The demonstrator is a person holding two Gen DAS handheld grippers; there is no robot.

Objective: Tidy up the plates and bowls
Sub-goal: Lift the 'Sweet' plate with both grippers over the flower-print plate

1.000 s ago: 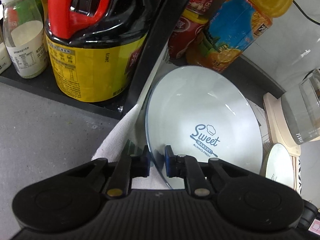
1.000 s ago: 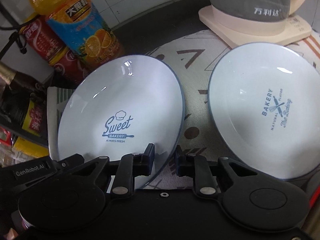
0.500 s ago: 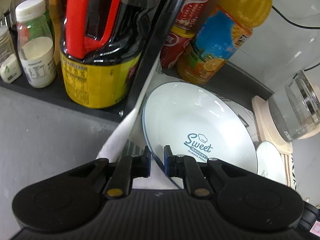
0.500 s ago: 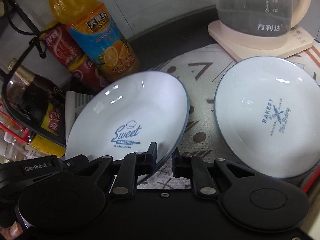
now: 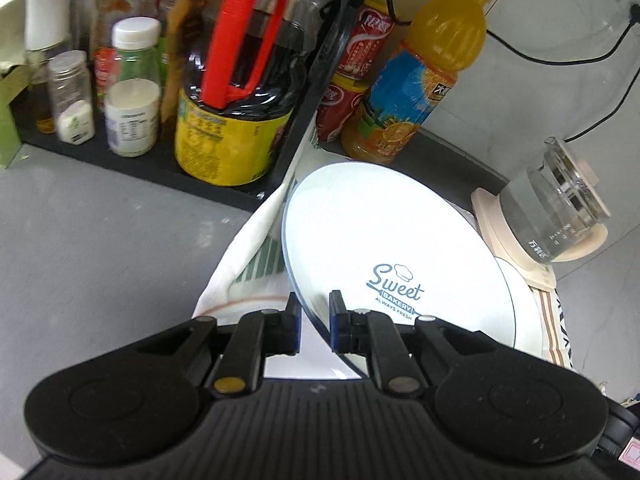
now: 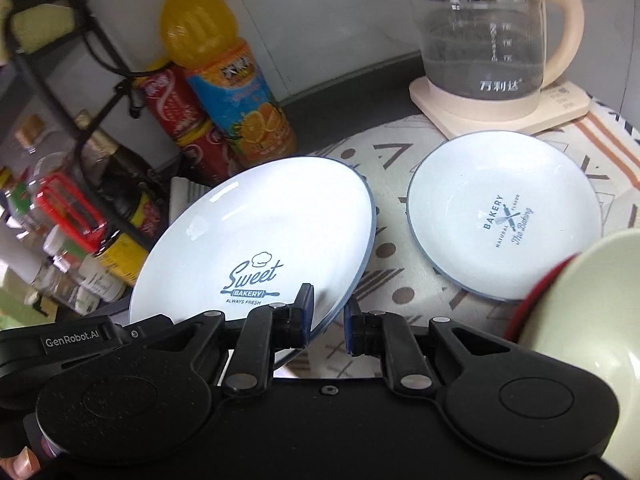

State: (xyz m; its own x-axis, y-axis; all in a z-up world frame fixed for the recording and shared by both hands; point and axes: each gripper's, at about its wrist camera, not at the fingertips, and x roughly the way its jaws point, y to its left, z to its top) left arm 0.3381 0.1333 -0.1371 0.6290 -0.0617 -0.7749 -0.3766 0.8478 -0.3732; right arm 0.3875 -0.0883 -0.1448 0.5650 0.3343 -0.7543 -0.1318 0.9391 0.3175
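A white "Sweet Bakery" plate (image 5: 384,248) is held tilted above the patterned cloth. My left gripper (image 5: 314,322) is shut on its near-left rim. My right gripper (image 6: 326,318) is shut on the same plate (image 6: 256,232) at its near-right rim. A second white "Bakery" plate (image 6: 500,212) lies flat on the cloth to the right; its edge shows in the left wrist view (image 5: 524,312). A pale green bowl with a red outside (image 6: 584,312) sits at the right edge of the right wrist view.
A glass kettle (image 6: 484,36) stands on a cream base behind the flat plate. An orange juice bottle (image 5: 416,80) and red cans (image 5: 360,68) stand at the back. A black rack with a dark jug (image 5: 236,92) and small bottles is at the left.
Both grippers have lifted and pulled back with the plate. More of the rack, bottles and kettle has come into view, and the bowl has appeared at the right.
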